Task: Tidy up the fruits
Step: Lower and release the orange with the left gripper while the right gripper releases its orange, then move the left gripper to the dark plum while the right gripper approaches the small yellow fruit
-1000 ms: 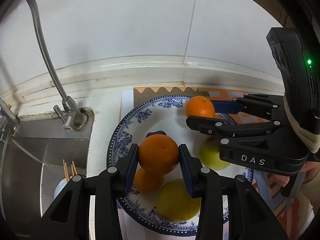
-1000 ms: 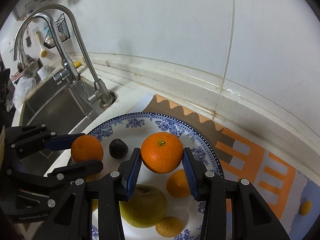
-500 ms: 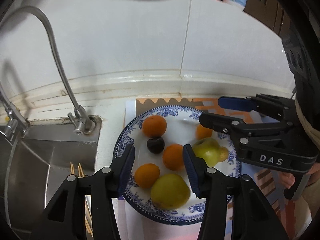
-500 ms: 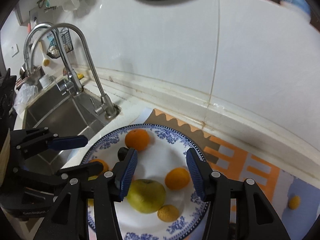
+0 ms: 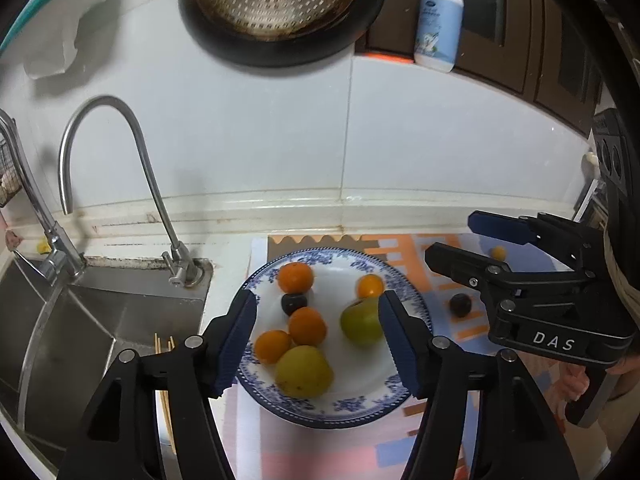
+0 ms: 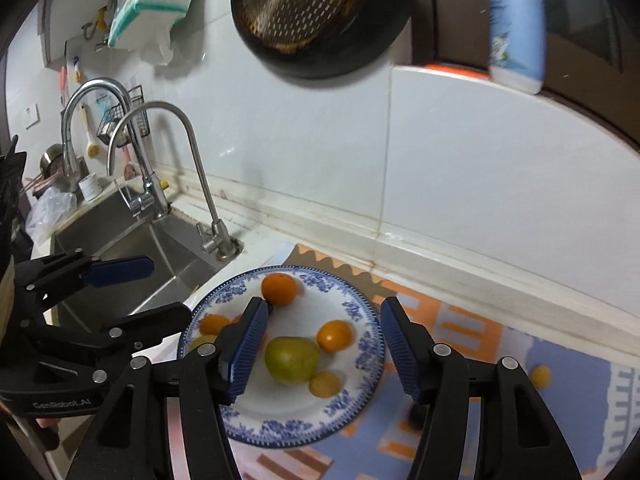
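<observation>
left gripper (image 5: 318, 334): mine, nearest the lens, blue-padded jaws spread apart and just been opening; nothing between the pads, they hang above the plate.
right gripper (image 6: 323, 342): mine too, jaws apart, just been opening, empty; I see it side-on from the left view (image 5: 452, 240), beside the plate's right edge.
plate (image 5: 348, 404): white with blue floral rim, sits on the mat beside the sink; all gathered fruit lies on it.
yellow-green fruit (image 5: 304, 371): near edge of plate, biggest piece, dull yellow skin, touching the orange to its left.
oranges (image 5: 307, 326): three in a loose chain on the plate's left half, smooth bright skin; nearest two touch, the far one (image 5: 295, 277) sits by the far rim.
dark plum (image 5: 294, 303): small, near black, wedged between the far orange and the middle one.
green pear-like fruit (image 5: 362, 322): right half of plate, green-yellow, partly behind my right-hand pad.
small orange (image 5: 370, 286): just beyond the green fruit, on the plate.
small yellow fruit (image 6: 325, 384): on the plate's near right, just beside the green fruit; seen only from the right view.
mat (image 5: 404, 248): patterned orange, blue, pink, under the plate.
loose plum (image 5: 459, 305): dark, on the mat off the plate, to its right.
loose kumquat (image 5: 498, 253): tiny, yellow, farther right on the mat, well apart from the plate.
sink (image 5: 80, 320): steel, left of the plate.
faucet (image 5: 120, 184): curved, behind the sink.
pan (image 5: 280, 4): dark, hanging on the white wall.
soap bottle (image 5: 438, 20): pump type, on the ledge, top right.
</observation>
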The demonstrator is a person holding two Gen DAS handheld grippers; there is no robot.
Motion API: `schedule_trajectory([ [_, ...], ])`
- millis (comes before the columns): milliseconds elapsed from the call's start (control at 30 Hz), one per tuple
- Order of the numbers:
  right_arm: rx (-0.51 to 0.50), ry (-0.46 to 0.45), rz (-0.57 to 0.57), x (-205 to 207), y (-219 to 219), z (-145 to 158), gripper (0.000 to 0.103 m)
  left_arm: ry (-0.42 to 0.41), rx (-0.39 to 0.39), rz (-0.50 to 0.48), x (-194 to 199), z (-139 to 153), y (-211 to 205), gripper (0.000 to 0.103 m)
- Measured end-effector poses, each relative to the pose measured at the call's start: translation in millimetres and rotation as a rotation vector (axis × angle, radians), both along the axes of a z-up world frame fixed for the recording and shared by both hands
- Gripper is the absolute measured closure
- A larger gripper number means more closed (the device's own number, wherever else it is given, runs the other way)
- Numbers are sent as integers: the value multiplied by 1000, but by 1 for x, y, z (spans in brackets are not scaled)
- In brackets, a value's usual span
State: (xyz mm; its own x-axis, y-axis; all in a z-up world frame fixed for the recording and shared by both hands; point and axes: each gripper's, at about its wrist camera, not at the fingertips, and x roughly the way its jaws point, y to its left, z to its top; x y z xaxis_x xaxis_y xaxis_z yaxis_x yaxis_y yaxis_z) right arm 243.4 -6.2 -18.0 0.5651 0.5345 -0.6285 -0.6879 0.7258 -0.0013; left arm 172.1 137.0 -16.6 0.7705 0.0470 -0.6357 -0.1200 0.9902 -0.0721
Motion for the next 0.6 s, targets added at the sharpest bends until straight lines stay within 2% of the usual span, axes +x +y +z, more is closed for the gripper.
schedule_trajectory([
  [33,4,-6,-7,-1,-3,2,38,-7,1,5,-2,2,-4,39],
  [233,29,-64,-49,-13,-33,19,37,-48,1,19,-5,13,-28,32],
  [267,34,-67,-54,-13,-38,20,33,-57,0,18,-5,14,-33,29],
  [367,46,-84,-77,-13,-53,24,31,-83,7,17,-4,17,-46,20],
  [600,63,-79,-160,-7,-94,25,31,-142,47,9,3,19,-79,13],
])
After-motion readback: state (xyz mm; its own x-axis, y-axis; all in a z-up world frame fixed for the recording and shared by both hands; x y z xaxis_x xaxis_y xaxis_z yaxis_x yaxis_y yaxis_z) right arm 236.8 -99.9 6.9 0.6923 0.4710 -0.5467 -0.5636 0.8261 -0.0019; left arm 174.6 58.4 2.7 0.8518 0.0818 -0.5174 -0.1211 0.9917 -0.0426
